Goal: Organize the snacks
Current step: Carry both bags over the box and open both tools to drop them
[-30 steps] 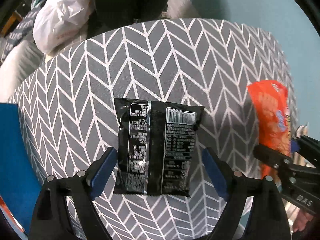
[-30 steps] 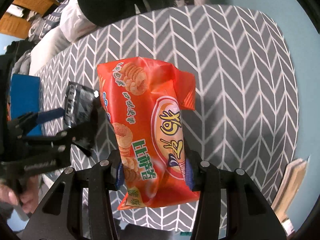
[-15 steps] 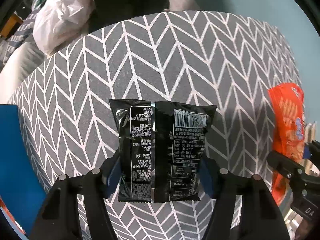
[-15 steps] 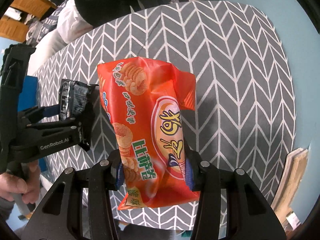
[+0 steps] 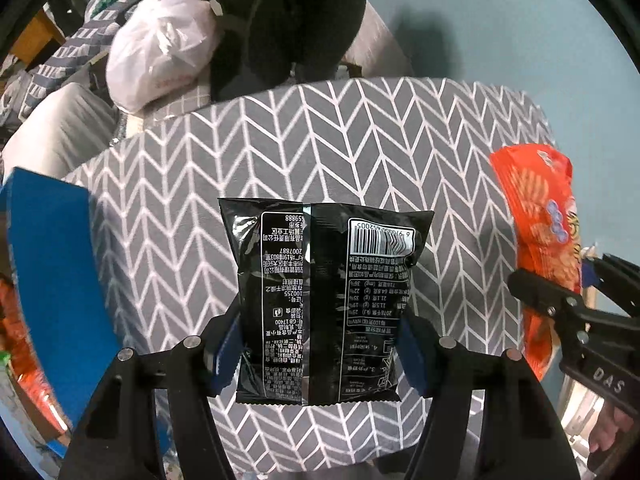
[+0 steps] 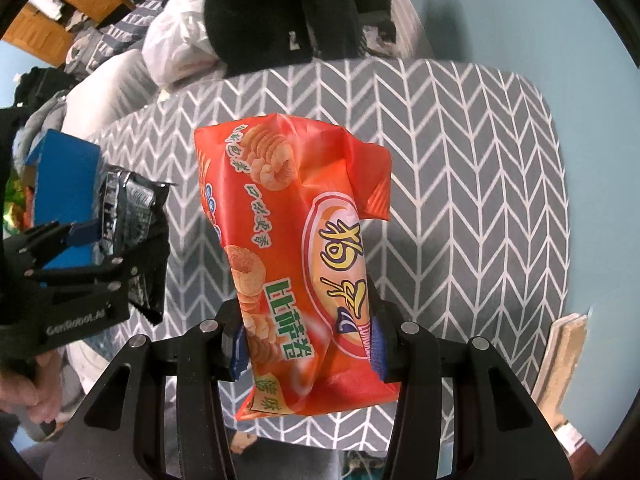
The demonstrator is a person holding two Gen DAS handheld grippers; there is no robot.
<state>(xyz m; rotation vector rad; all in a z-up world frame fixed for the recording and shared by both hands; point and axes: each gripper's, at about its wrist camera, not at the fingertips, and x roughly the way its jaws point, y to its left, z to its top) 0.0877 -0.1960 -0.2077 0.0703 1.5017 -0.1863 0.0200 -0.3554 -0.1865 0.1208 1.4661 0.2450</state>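
We've got loads of open herringbone table (image 5: pixel 360 152) ahead of both grippers, nothing sitting on the middle or far side. What's in the way: the blue box (image 5: pixel 52 264) hugging the left edge, a white plastic bag (image 5: pixel 160 60) and dark clothing (image 5: pixel 288 12) crowding the far edge. Right edge drops off clear.

box (image 5: pixel 48 248) left of table (image 5: pixel 320 140)
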